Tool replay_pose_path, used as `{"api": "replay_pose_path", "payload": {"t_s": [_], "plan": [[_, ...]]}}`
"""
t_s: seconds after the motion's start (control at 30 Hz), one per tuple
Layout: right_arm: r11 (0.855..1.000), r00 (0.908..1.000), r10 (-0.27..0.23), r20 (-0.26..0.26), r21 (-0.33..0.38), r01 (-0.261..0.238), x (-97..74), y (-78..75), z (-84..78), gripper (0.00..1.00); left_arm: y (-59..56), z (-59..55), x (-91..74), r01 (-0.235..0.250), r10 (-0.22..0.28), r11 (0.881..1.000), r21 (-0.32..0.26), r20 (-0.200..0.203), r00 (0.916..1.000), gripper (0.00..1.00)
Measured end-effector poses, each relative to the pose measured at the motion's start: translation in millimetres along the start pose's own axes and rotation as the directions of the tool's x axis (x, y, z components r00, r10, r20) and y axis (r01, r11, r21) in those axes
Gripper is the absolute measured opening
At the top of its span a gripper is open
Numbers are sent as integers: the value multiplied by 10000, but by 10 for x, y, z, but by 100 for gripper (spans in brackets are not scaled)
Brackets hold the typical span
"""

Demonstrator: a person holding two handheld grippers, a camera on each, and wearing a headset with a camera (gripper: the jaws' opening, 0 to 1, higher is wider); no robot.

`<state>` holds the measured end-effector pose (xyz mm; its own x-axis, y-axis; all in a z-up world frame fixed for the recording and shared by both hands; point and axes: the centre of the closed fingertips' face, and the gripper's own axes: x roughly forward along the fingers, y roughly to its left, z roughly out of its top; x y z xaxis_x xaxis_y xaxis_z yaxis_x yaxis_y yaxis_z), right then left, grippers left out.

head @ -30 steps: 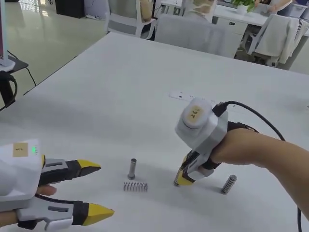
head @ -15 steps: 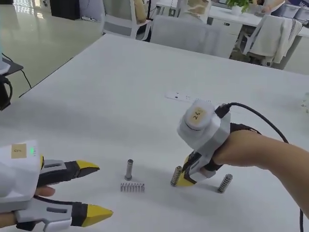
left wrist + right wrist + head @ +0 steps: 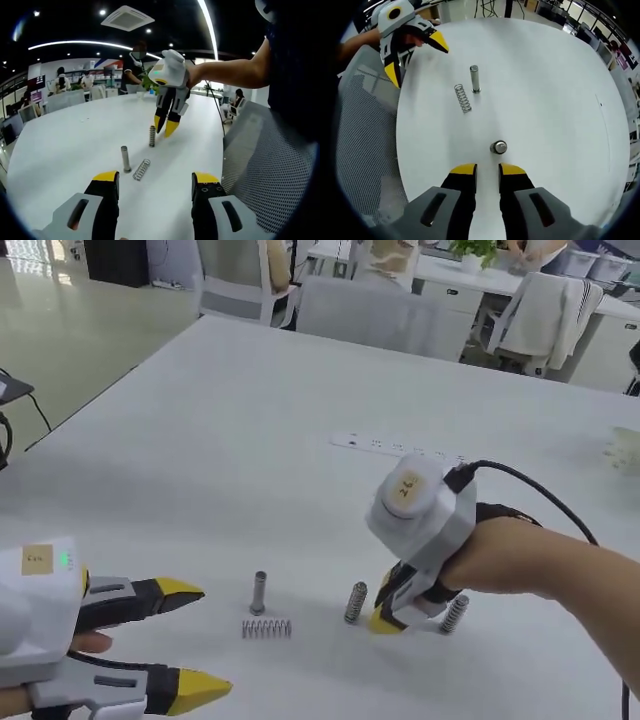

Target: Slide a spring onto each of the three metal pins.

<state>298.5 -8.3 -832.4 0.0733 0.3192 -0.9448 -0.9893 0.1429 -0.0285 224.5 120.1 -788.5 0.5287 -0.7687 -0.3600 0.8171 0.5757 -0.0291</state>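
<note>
Right gripper [image 3: 488, 170] jaws slightly apart, empty; sprung pin [image 3: 498, 147] just off its tips, so a careless swing could topple it. Left gripper [image 3: 155, 177] spread; loose spring [image 3: 141, 169] ahead could roll off.

On the table [image 3: 200, 440] a bare pin [image 3: 259, 592] stands up; a loose spring [image 3: 266, 628] lies just in front of it; to its right stands a pin wearing a spring [image 3: 356, 602], with the right gripper [image 3: 385, 618] just beside it; another spring [image 3: 454, 614] leans just past that gripper; the left gripper [image 3: 205, 638] sits off left, apart.
</note>
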Motion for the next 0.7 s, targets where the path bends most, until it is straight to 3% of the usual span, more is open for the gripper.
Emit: {"api": "replay_pose_path", "payload": {"t_s": [0.4, 0.7], "plan": [[9999, 10000, 27, 50, 102, -27, -8, 178, -33, 14, -80, 21, -31, 167, -166, 9997, 181, -65, 9998, 53], [10000, 9998, 11, 214, -13, -11, -19, 277, 67, 14, -88, 42, -75, 215, -212, 9992, 332, -94, 9997, 53]]}}
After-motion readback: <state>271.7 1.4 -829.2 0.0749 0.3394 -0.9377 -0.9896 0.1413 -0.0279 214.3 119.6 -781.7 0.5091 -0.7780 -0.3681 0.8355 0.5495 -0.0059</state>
